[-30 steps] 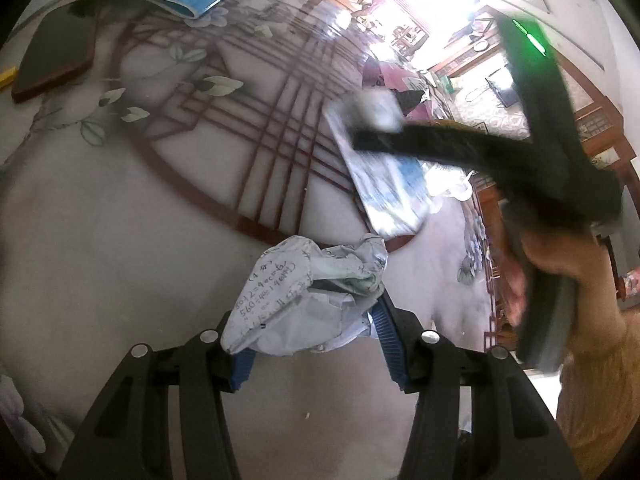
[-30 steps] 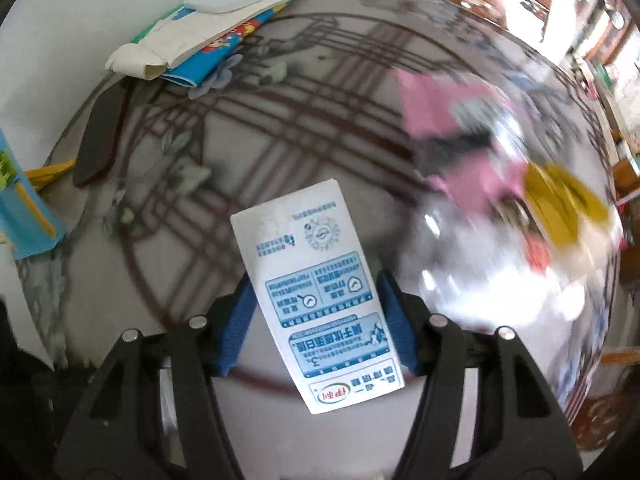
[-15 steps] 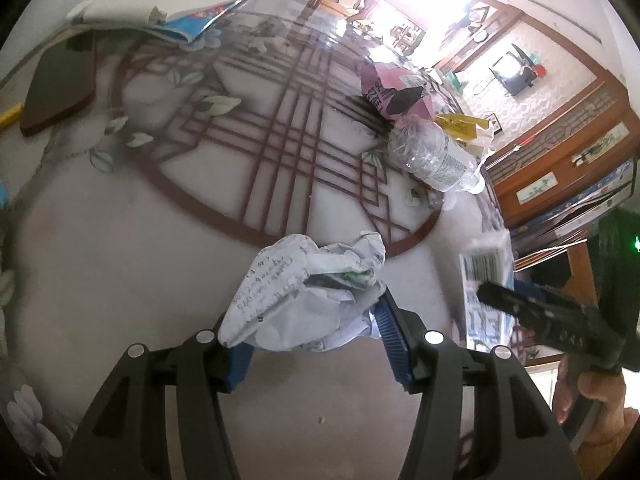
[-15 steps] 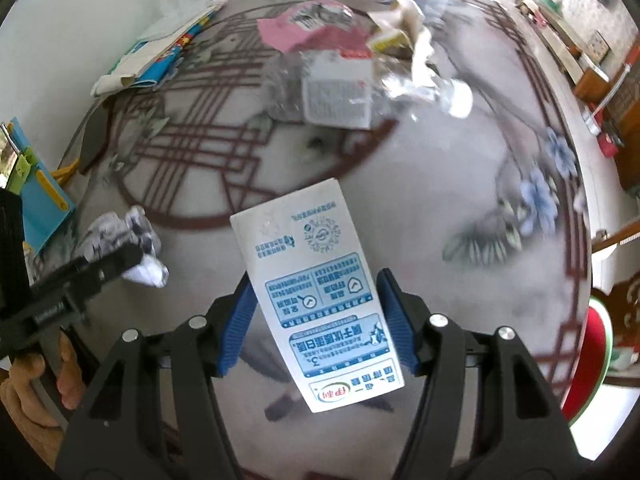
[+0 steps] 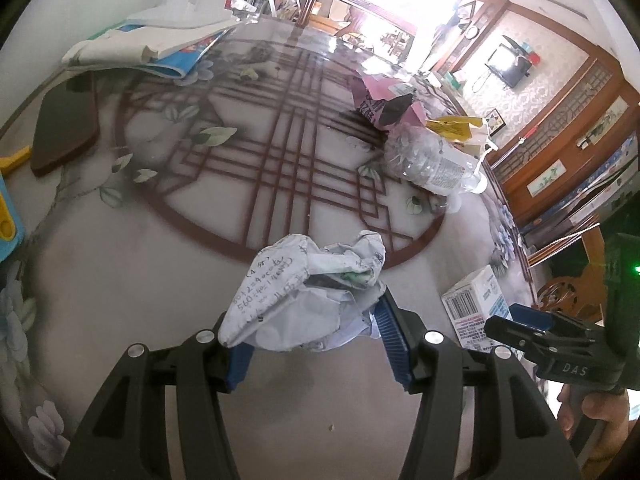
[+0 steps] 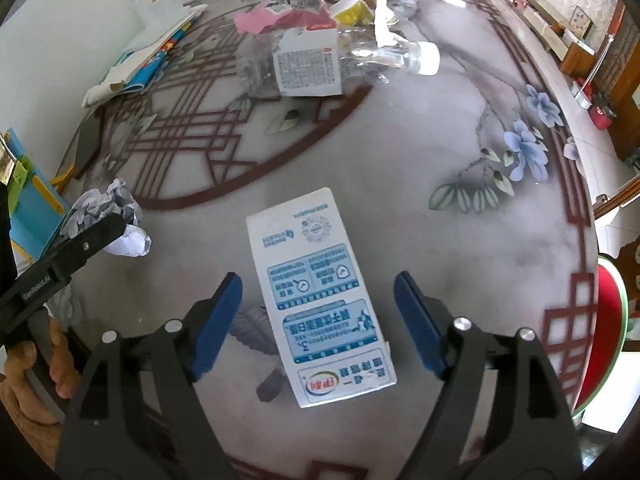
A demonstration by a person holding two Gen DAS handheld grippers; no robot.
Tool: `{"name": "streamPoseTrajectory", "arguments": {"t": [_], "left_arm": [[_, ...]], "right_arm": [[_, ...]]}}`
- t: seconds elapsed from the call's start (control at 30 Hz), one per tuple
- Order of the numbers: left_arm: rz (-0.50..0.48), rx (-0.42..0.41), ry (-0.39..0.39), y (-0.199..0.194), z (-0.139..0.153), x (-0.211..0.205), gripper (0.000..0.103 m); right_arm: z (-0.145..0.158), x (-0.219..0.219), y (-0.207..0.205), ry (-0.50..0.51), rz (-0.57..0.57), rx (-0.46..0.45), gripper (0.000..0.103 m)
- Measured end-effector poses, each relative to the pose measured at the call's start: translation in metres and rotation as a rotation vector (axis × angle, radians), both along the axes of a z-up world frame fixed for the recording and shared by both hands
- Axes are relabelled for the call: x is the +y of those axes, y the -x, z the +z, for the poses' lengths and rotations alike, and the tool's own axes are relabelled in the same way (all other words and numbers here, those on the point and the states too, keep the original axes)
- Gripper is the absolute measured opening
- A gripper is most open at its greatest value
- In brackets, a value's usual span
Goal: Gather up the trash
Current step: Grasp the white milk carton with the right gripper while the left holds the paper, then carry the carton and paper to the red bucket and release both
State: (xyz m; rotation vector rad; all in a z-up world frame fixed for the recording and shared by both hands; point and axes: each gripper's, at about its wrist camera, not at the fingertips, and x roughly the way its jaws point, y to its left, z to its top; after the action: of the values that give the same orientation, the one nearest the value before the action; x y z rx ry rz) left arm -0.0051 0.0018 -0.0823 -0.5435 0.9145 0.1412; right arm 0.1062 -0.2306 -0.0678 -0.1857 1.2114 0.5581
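My left gripper is shut on a crumpled paper ball with handwriting, held over the round table. The ball also shows in the right wrist view. My right gripper is open, its blue pads apart on either side of a white and blue milk carton that lies on the table near its front edge. The carton shows in the left wrist view beside the right gripper.
A crushed clear bottle, a pink wrapper and a yellow wrapper lie at the far side. Magazines and a dark brown board lie at the left. A blue box sits at the left edge.
My right gripper swung across to the table's near right side, set the carton down and opened. My left gripper still holds the paper ball.
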Motion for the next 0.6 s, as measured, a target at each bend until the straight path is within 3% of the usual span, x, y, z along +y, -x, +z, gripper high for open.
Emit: {"name": "streamPoseTrajectory", "arguments": {"t": [0.6], "left_arm": [[-0.024,-0.030,-0.059,-0.001,0.007,-0.013,0.053]], "right_arm": [[-0.015,-0.006,0.008,0.013,-0.019,-0.013,0.076]]}}
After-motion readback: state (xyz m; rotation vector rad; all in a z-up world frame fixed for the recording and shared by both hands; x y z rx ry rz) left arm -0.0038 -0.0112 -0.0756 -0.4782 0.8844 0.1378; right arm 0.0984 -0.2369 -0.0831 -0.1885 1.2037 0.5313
